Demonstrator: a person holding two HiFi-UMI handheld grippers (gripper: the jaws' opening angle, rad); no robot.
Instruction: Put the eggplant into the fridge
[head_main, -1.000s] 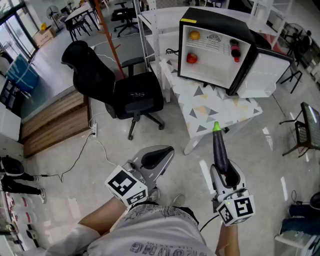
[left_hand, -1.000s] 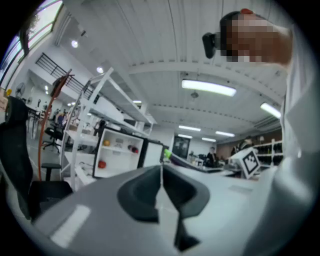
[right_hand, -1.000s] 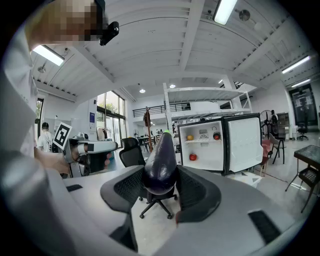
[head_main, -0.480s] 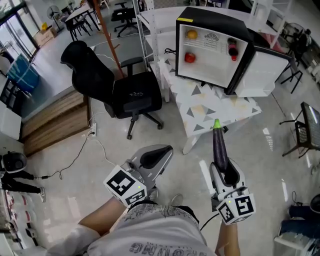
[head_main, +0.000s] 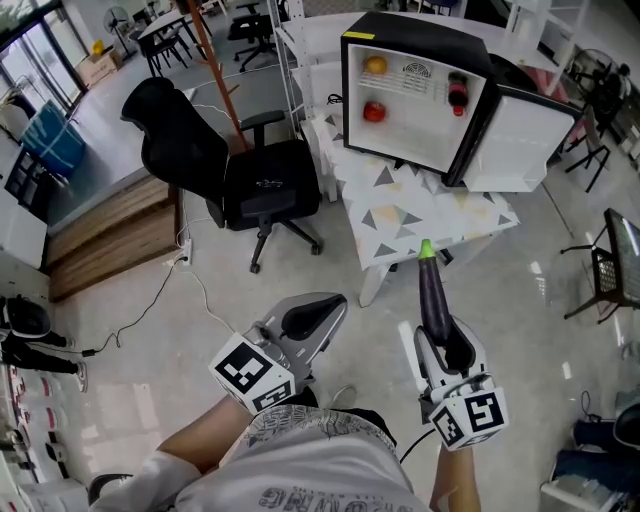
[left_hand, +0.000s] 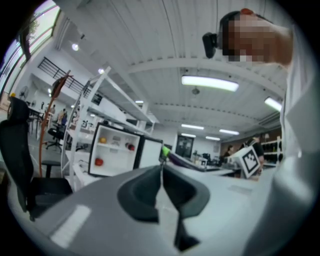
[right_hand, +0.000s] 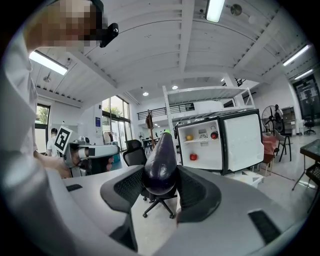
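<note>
**Eggplant clamped, fridge open ahead**

My right gripper (head_main: 440, 332) is clamped on the eggplant (head_main: 432, 295). The right gripper view shows both pads pressed against its dark purple flanks (right_hand: 161, 165), blunt end towards me and green stem pointing away. My left gripper (head_main: 333, 302) is level beside it, to the left, with its jaws together and nothing between them (left_hand: 161, 170).

Compared with a second ago, neither grip has changed: the eggplant sits the same way in the right jaws and the left ones have stayed closed. Both grippers have moved forward a little. In the head view the fridge (head_main: 420, 40) and the table (head_main: 420, 215) beneath it have slid left and slightly up, as has the black office chair (head_main: 250, 180). The stem tip now lies over the table's near edge.

By count I see two grippers, one eggplant, one fridge, one table and one office chair nearby. The fridge stands on the far side of the patterned table, its door (head_main: 525, 135) swung open to the right. Inside are three things: a yellow-orange fruit (head_main: 375, 65) on the upper level at left, a red fruit (head_main: 373, 111) below it, and a dark bottle with a red top (head_main: 457, 93) at the right. The eggplant is well apart from the fridge.
</note>
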